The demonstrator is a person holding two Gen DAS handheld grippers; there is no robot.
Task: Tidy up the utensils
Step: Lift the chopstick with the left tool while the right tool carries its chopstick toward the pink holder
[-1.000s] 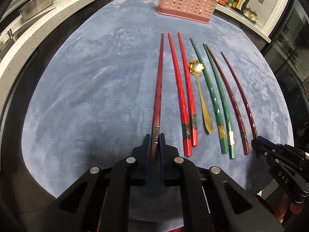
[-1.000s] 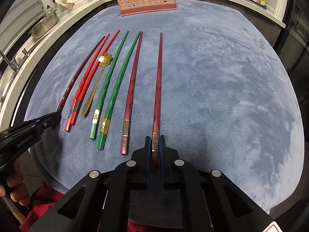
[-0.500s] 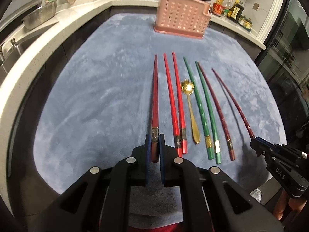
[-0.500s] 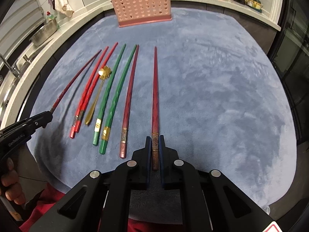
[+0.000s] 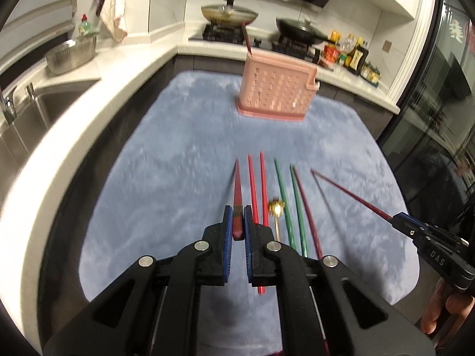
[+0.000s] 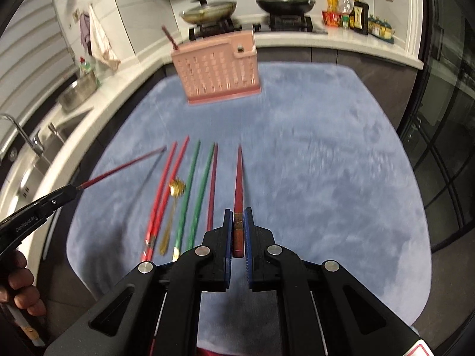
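My left gripper is shut on a dark red chopstick and holds it above the blue mat. My right gripper is shut on another dark red chopstick, also lifted. Each gripper shows in the other's view, the right one and the left one. On the mat lie two red chopsticks, two green chopsticks, one dark red chopstick and a gold spoon. A pink perforated utensil holder stands at the far end with one dark stick in it.
A white counter runs along the left with a sink and a steel bowl. Pans sit on the stove behind the holder. Sauce bottles stand at the back right. A dark glass door is on the right.
Both grippers have risen and tilted up with their chopsticks off the mat. The holder and kitchen counter have come into view.
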